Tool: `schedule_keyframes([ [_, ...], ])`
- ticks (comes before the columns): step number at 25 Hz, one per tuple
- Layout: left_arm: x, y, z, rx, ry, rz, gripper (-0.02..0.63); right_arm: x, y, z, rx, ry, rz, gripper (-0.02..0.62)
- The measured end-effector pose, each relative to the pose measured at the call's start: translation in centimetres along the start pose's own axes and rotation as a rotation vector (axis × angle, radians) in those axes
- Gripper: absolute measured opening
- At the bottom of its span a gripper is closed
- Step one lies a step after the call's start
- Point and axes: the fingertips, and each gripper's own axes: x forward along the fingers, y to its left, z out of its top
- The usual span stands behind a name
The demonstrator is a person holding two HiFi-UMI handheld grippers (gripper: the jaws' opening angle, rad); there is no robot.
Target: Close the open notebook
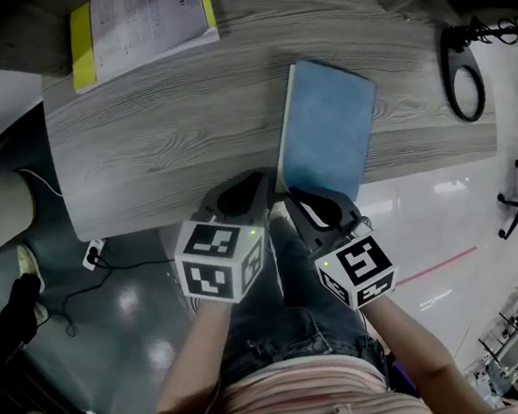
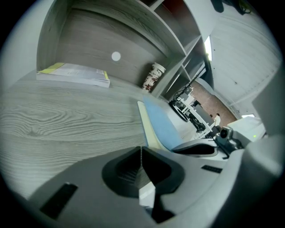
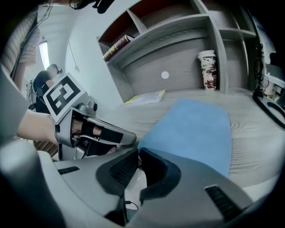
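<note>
The blue notebook (image 1: 329,130) lies closed on the grey wooden table (image 1: 138,151), its near edge at the table's front. In the left gripper view its cream page edge shows under the blue cover (image 2: 162,127). My right gripper (image 1: 307,200) sits at the notebook's near left corner. In the right gripper view its jaws (image 3: 138,151) stand a thin slit apart, with the corner of the cover (image 3: 196,129) at the tips. My left gripper (image 1: 256,183) rests just left of it at the table edge, shut and empty (image 2: 141,149).
A book with a yellow edge (image 1: 140,23) lies at the table's far left. A patterned paper cup (image 3: 208,69) stands by the shelf unit at the back. A black looped object (image 1: 462,70) lies at the right end. A person's legs are below the table edge.
</note>
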Motion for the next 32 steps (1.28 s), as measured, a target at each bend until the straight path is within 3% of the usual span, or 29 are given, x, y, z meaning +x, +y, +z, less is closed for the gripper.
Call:
schedule_keyframes([
  [9,-0.1,0.2,0.0,-0.011,0.004,0.004,0.012,0.6,0.3,-0.2,-0.028,0.027,0.006,0.055],
  [20,-0.4,0.2,0.4,-0.015,-0.013,0.007,0.012,0.6,0.3,-0.2,0.042,0.049,0.061,0.064],
  [32,-1.1,-0.2,0.4,0.013,-0.007,0.003,0.012,-0.8,0.3,1.0,0.119,-0.059,0.079,0.014],
])
